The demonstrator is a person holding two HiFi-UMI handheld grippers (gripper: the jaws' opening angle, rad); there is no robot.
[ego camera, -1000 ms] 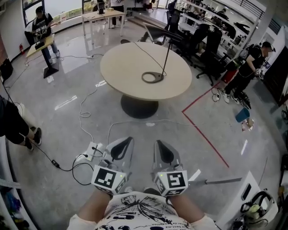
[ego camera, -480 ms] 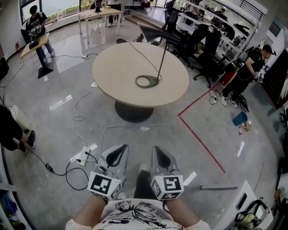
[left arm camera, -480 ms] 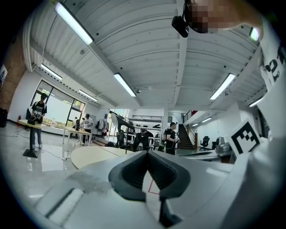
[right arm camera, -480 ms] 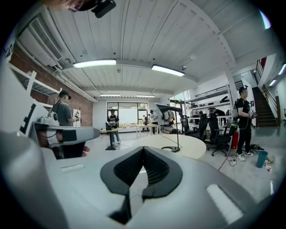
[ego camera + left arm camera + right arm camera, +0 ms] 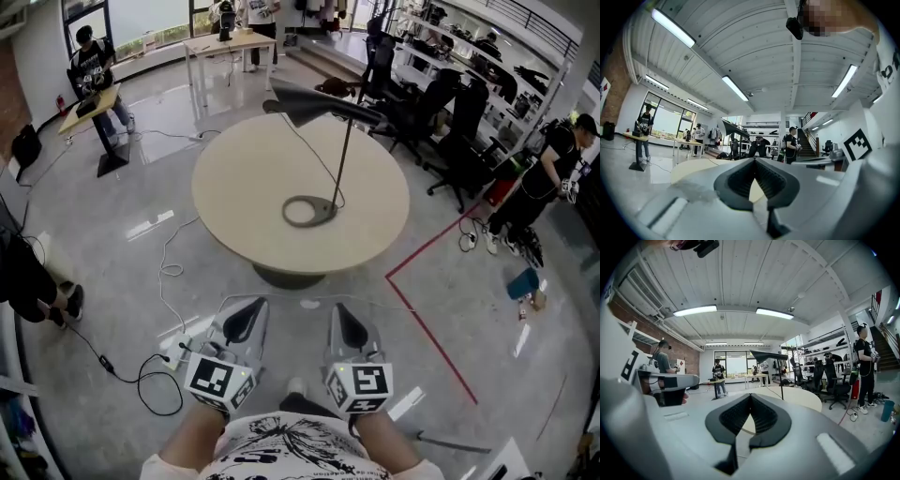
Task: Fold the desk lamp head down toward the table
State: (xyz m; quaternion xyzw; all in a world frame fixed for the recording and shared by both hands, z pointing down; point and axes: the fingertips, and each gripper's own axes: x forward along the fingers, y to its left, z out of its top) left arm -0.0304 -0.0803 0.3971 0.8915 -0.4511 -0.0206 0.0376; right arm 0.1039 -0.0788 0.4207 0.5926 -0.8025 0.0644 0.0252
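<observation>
Nearest us, both claws sit low in front of the person, side by side and pointing ahead. The left claw is clenched, its pads meeting at the tips with nothing between them, and the right claw matches it, clenched on air. That reads as a carrying posture, because nothing is within reach yet. Under and around them is floor, with a power strip and loose cables to the near left and a red tape line angling off to the right. Further out, well apart from both claws, stands the round worktop. The desk lamp is on it, its ring base flat a little right of centre and a thin stem rising from the ring. The lamp head is carried high and juts out to the left over the far part of the worktop. A thin cord trails from the base toward the far side. With the head up and roughly level, the fold looks not yet begun. The claws need to close in and open first, probably one steadying the stem or base while the other presses the head down, since so slim a lamp could tip. Farthest off, office chairs line the right and a person works at a standing desk at the far left, clear of the lamp.
</observation>
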